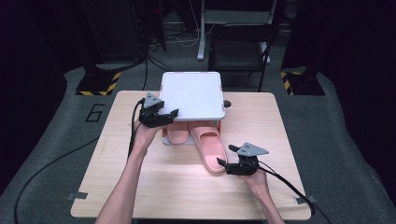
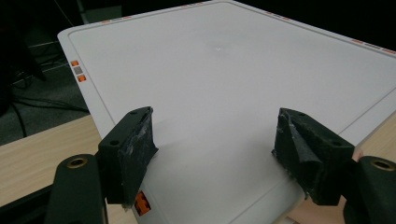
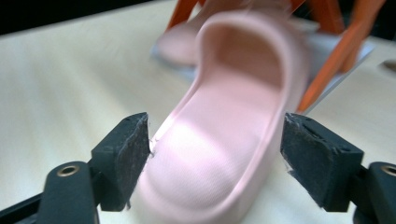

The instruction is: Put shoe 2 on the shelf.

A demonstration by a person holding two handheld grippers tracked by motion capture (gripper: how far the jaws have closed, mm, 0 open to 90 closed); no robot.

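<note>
now, the pink foam slide sandal (image 1: 209, 150) lies at the centre of the high view, its toe end tucked under the white square-topped rack with orange legs (image 1: 192, 94) and its heel sticking out toward the lower right, onto the pale wooden table (image 1: 140, 186). a second pink sandal (image 1: 176, 133) sits just left of it, fully beneath the rack. the sandal looks light, soft and a little springy, with a matte surface that should not slip; it will likely flex if pinched in the middle, so the firm side walls at the heel, or the thick strap farther in, seem the best places to take hold.

the right gripper (image 1: 227, 166) sits at the heel; in the right gripper view the heel (image 3: 205, 163) lies between the jaws, the left pad just at its edge and the right pad clear of it, so the claw is released, not clamping. the left gripper (image 1: 169, 115) hovers at the rack's near left corner, jaws spread over the white top (image 2: 224, 84), grasping nothing.

the orange legs (image 3: 334, 60) stand close on the sandal's right, and the low top limits any lift; sliding it in flat looks safer. the other sandal crowds the left.
</note>
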